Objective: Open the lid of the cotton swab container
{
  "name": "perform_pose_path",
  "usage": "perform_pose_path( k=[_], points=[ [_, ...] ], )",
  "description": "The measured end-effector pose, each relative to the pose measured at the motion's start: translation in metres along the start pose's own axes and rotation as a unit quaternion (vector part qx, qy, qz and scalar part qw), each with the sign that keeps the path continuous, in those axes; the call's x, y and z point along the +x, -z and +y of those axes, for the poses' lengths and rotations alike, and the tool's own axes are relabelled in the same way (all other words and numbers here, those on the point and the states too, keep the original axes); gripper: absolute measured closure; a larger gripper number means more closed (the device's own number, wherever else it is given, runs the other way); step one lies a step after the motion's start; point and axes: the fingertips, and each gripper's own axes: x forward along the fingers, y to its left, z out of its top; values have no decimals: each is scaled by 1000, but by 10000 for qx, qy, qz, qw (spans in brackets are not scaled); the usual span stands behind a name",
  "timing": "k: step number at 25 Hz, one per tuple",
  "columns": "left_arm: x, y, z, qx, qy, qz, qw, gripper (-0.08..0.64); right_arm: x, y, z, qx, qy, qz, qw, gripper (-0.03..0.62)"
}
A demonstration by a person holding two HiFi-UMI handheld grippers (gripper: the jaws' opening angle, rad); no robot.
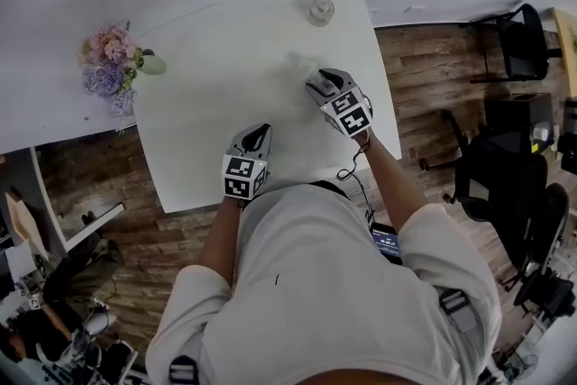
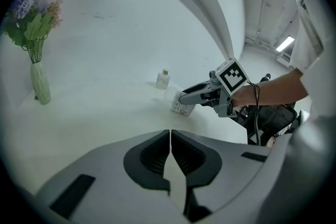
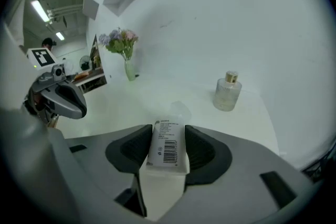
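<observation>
The cotton swab container (image 3: 168,150), a small clear box with a white barcode label, lies on the white table (image 1: 207,104), seen too as the container (image 2: 182,106). My right gripper (image 3: 167,131) is open and straddles it, one pad close along each side. The lid end (image 3: 181,110) points away from the jaws. From above, the right gripper (image 1: 317,84) reaches over the table's right half, and the container shows only as a faint blur ahead of it. My left gripper (image 2: 170,136) is shut on nothing. The left gripper (image 1: 260,132) hovers near the front edge.
A small glass perfume bottle (image 1: 321,10) stands at the table's far side, beyond the container. A vase of flowers (image 1: 113,68) sits off the left edge. The table's right edge runs close beside my right arm. Office chairs (image 1: 514,149) stand on the wooden floor to the right.
</observation>
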Motion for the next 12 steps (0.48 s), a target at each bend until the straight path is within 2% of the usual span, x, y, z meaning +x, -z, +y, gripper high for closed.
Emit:
perform_pose_path(
  k=[2, 4, 8, 12],
  points=[
    [-1, 0, 0, 23, 3, 7, 10000, 534, -6, -1, -6, 260, 210, -573, 9978, 399],
    [0, 0, -2, 54, 43, 25, 10000, 534, -14, 3, -15, 432, 531, -930, 9933, 400],
    [5, 3, -7, 169, 162, 144, 9996, 534, -29, 17, -21, 625, 1036, -1202, 9853, 399],
    [13, 5, -11, 303, 257, 264, 9989, 534, -42, 29, -17, 731, 1076, -1220, 9840, 399]
  ],
)
